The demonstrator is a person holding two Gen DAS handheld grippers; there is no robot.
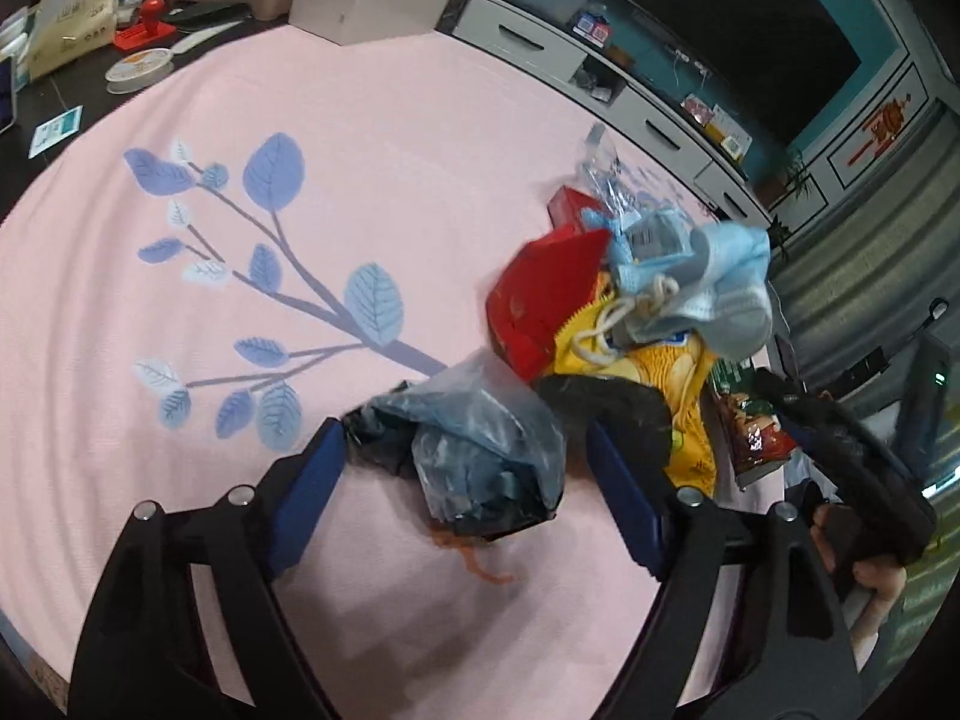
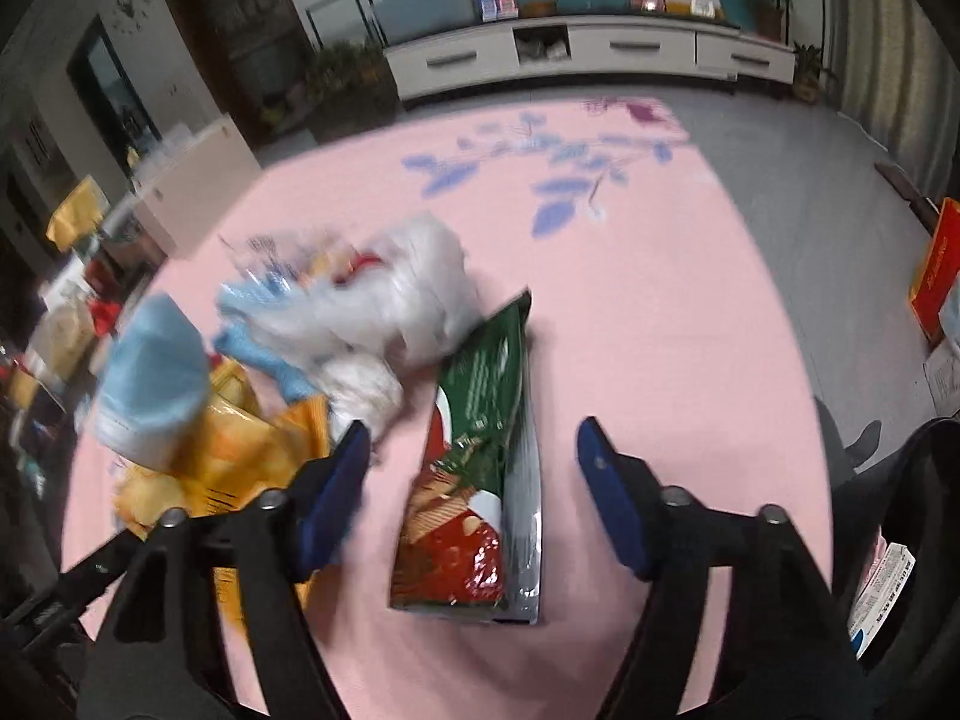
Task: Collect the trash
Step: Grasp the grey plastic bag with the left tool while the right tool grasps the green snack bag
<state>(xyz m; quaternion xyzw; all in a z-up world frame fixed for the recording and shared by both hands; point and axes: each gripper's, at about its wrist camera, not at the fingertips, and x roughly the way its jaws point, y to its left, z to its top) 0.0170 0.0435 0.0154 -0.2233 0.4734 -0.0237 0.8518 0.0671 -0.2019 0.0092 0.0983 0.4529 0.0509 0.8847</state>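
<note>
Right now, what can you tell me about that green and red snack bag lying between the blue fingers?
The snack bag is a flattened, crinkled foil pouch, green at the top, red at the bottom, with a silvery edge. It lies flat on the pink mat, lengthwise between the right gripper's open blue fingers, neither touching it.

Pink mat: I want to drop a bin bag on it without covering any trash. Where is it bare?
Bare: the leaf-print stretch of the pink mat left of the crumpled plastic bag, and right of the green snack packet. Crowded: the pile around the yellow chip bag and blue mask.
</note>
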